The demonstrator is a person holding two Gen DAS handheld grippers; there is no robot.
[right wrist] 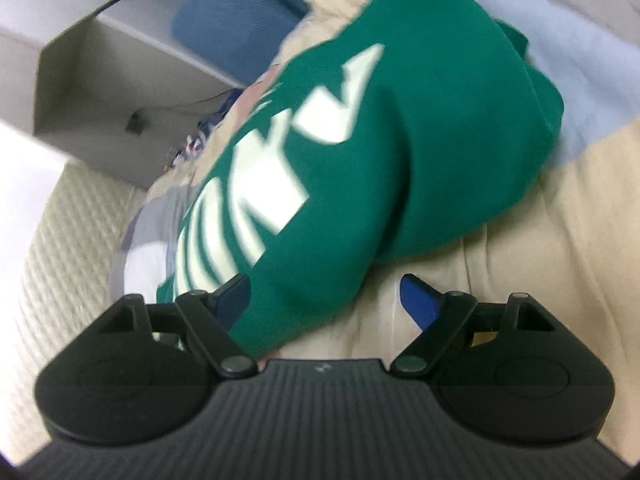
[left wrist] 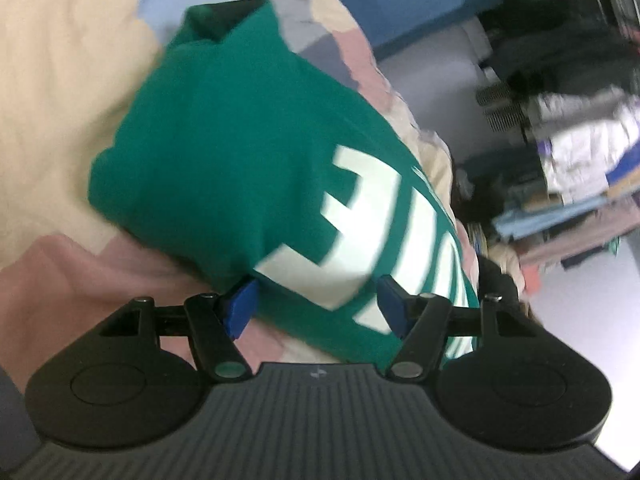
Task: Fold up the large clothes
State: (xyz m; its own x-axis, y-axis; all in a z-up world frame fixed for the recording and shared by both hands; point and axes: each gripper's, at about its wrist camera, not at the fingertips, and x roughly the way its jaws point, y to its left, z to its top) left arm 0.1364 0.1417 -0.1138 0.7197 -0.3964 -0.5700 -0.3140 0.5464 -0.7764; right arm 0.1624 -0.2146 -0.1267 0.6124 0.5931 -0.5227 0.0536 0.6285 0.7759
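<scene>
A green sweatshirt (left wrist: 224, 152) with big white letters lies folded into a thick bundle on the bed. In the left wrist view its lettered near edge fills the gap between the blue pads, and my left gripper (left wrist: 317, 307) is shut on it. The right wrist view shows the same sweatshirt (right wrist: 400, 160) from its other side. My right gripper (right wrist: 328, 294) stands open: its left pad (right wrist: 236, 298) lies against the green cloth, while its right pad (right wrist: 420, 302) is clear of it, over beige bedding. Both views are motion-blurred.
The bundle rests on a patchwork bedcover (left wrist: 60, 100) of beige, pink and pale blue. A blue pillow (right wrist: 232, 28) lies at the head of the bed beside a white shelf unit (right wrist: 100, 92). A cream quilted mattress edge (right wrist: 60, 260) shows. Cluttered shelves of clothes (left wrist: 580, 140) stand beyond the bed.
</scene>
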